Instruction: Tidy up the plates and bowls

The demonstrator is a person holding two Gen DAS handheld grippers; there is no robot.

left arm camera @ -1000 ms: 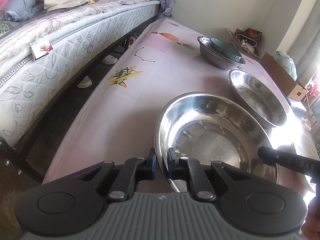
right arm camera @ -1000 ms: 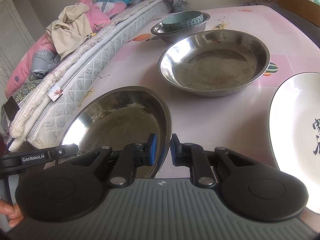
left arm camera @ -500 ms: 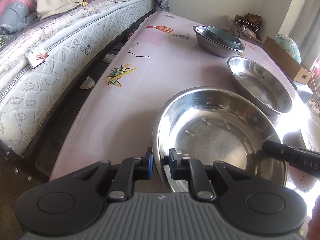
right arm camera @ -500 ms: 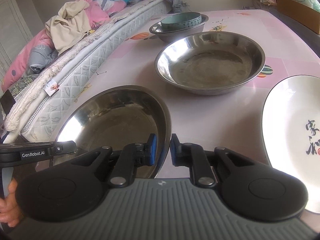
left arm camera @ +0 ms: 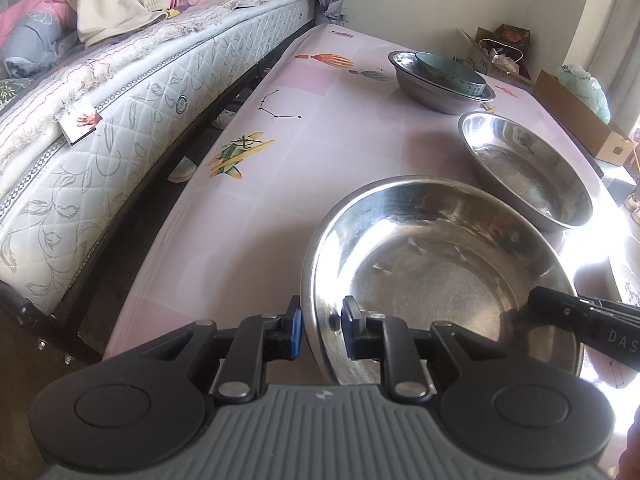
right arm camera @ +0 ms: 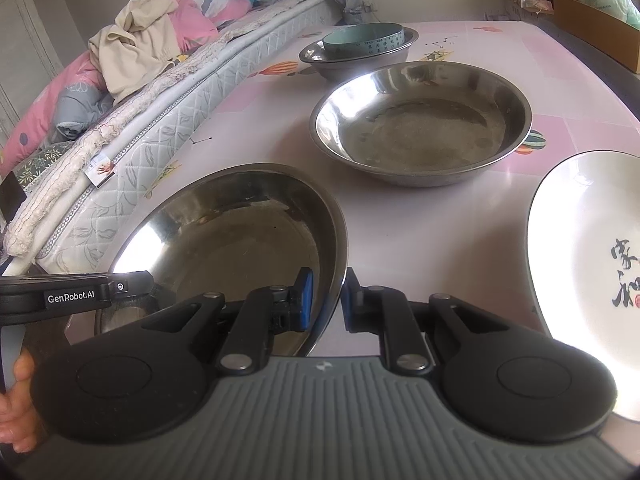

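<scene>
A large steel bowl (left arm camera: 432, 268) sits nearest me on the pink table (left arm camera: 280, 168). My left gripper (left arm camera: 320, 326) is shut on its left rim. My right gripper (right arm camera: 325, 302) is shut on its right rim; the bowl also shows in the right wrist view (right arm camera: 232, 236). A second steel bowl (right arm camera: 420, 120) stands behind it, also in the left wrist view (left arm camera: 524, 168). Farther back a teal bowl (right arm camera: 362, 38) rests inside a third steel bowl (right arm camera: 352, 62). A white plate with black characters (right arm camera: 580, 272) lies to the right.
A mattress with piled clothes (left arm camera: 120, 60) runs along the table's left side, with a dark gap to the floor between. A cardboard box (left arm camera: 580, 120) and bags stand beyond the table's far right edge.
Both grippers keep their hold on the near bowl's rims. The views have shifted slightly, with the bowl held between them; the other dishes have not moved.
</scene>
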